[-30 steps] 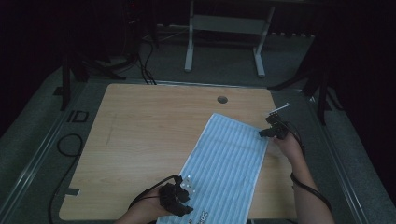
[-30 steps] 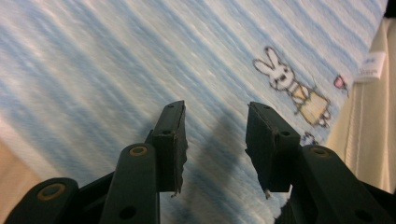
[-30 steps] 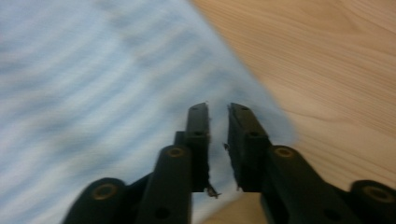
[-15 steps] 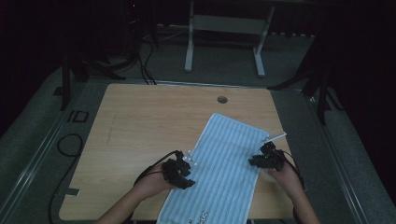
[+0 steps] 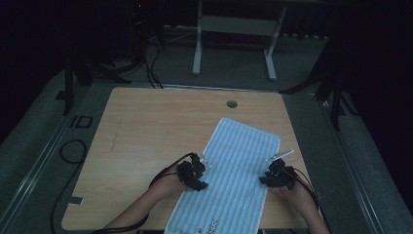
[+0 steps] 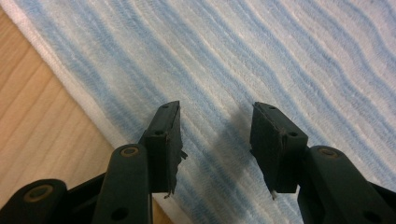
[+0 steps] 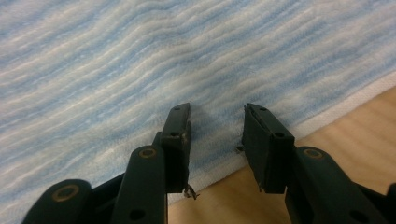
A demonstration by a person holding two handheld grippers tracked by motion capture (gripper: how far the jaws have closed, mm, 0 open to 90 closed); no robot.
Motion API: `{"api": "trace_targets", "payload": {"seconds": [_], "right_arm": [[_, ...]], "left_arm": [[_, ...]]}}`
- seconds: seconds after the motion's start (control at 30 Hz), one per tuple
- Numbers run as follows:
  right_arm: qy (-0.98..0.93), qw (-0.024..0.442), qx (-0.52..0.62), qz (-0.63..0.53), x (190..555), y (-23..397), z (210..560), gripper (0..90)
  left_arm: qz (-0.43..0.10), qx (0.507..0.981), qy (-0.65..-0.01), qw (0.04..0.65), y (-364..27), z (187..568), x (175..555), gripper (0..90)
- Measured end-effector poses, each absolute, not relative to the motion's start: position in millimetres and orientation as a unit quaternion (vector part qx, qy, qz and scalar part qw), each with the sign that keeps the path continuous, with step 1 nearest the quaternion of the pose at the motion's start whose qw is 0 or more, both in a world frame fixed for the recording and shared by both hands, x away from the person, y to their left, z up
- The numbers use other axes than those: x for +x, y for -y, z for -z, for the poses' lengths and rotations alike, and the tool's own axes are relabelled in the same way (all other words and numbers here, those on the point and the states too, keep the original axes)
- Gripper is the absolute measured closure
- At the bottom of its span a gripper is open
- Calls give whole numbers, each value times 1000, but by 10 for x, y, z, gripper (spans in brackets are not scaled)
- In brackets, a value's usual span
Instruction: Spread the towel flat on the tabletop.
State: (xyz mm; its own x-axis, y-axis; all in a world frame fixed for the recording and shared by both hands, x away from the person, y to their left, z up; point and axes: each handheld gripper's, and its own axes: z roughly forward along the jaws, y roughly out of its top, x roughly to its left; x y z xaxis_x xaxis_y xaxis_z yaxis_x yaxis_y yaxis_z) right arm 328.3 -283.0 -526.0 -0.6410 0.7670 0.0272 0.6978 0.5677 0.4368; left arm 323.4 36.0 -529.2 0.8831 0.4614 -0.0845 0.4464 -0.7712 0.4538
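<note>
- Two grippers flank the striped towel point(image 5: 234, 175), which lies diagonally at lower centre of the table point(image 5: 146, 126).
- Left gripper point(image 5: 200, 171): over the towel's left edge, jaws apart, just been opening, gripping nothing.
- Right gripper point(image 5: 267, 176): over the right edge, same condition.

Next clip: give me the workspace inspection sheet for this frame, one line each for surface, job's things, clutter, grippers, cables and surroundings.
Surface: wooden table, with a round grommet hole near the far edge.
Job's things: blue-and-white striped towel lying flat and slanted, its near end at the table's front edge.
Clutter: nothing seen.
Grippers: left gripper at the towel's left edge, right gripper at its right edge; both sets of jaws have just been opening, apart above the cloth, nothing pinched.
Cables: a black cable trails from the left gripper; a loop of cable lies on the floor at left.
Surroundings: dark room, grey carpet, white metal frame beyond the table.
</note>
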Motion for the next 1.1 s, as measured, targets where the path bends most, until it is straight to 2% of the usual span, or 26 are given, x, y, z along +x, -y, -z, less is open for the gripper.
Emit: {"api": "trace_targets", "payload": {"seconds": [0.17,0.33,0.43,0.47,0.77,1.0,1.1], "right_arm": [[-881,89,416,-205,3441,2823,5261,614],[-886,97,408,-200,3780,2752,5266,588],[-885,96,411,-198,3832,2737,5263,587],[-885,98,409,-199,3975,2685,5265,581],[-890,94,400,-195,4331,2473,5263,546],[-891,88,401,-193,4323,2395,5196,517],[-894,89,388,-205,4165,2379,5138,572]], "left_arm": [[-15,938,-249,240,-374,5293,3250,524],[-19,938,-250,239,-372,5294,3223,515],[-20,938,-251,240,-375,5296,3218,514],[-20,937,-252,240,-381,5295,3219,514],[-25,935,-264,238,-413,5297,3273,514],[-36,933,-266,241,-454,5244,3295,489],[-44,926,-277,253,-520,5206,3319,489]]}}
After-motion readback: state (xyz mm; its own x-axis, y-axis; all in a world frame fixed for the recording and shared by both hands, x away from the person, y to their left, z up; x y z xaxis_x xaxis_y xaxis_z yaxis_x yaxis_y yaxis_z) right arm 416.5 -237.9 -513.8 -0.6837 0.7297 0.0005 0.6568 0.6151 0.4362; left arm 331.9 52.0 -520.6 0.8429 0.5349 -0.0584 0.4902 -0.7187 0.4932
